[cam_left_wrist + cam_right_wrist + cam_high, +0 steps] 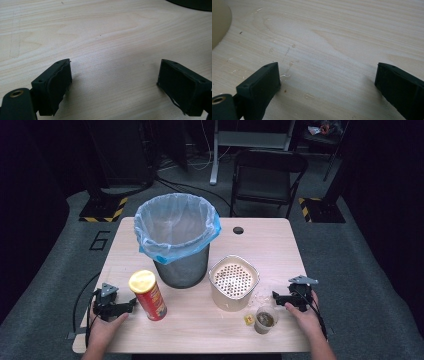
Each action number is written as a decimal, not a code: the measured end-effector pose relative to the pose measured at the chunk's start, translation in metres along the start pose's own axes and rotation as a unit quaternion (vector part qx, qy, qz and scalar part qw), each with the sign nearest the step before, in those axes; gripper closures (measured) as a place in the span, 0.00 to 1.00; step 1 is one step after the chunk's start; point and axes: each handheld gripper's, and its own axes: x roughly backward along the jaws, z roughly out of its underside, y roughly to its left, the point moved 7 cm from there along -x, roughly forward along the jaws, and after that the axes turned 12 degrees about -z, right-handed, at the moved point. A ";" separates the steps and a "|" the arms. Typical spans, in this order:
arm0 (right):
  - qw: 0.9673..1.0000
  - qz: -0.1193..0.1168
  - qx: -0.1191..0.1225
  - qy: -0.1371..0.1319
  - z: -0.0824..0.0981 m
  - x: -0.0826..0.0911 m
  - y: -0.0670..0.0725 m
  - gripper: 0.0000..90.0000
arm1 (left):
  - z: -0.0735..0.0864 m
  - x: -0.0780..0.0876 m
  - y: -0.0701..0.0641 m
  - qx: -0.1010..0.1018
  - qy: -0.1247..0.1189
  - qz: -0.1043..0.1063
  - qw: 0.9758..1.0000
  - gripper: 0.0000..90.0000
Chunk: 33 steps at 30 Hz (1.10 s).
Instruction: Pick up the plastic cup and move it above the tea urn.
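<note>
Jaws of both the left gripper (131,306) and right gripper (274,296) stand wide apart, with nothing between them. Beside the left jaws we judge the chip can (148,295) light, stiff and smooth, so we take its middle.

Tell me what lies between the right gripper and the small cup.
Nothing: in the high view, bare table separates the right gripper from the small cup. Its open jaws in the right gripper view frame bare wood.
</note>
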 end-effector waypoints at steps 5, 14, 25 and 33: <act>1.000 0.000 0.000 0.000 0.000 0.000 0.000 0.06 | 0.000 0.000 0.001 -0.002 0.001 -0.001 1.000 0.15; 1.000 0.000 0.000 0.000 0.000 0.000 0.000 0.06 | 0.000 0.000 0.001 0.000 -0.001 -0.002 1.000 0.15; 1.000 0.000 0.000 -0.003 0.000 0.000 0.002 0.09 | 0.000 0.000 0.001 0.000 0.000 -0.003 1.000 0.15; 1.000 -0.008 0.005 -0.009 0.001 0.003 0.006 0.19 | 0.000 0.000 0.001 0.002 -0.001 -0.003 1.000 0.15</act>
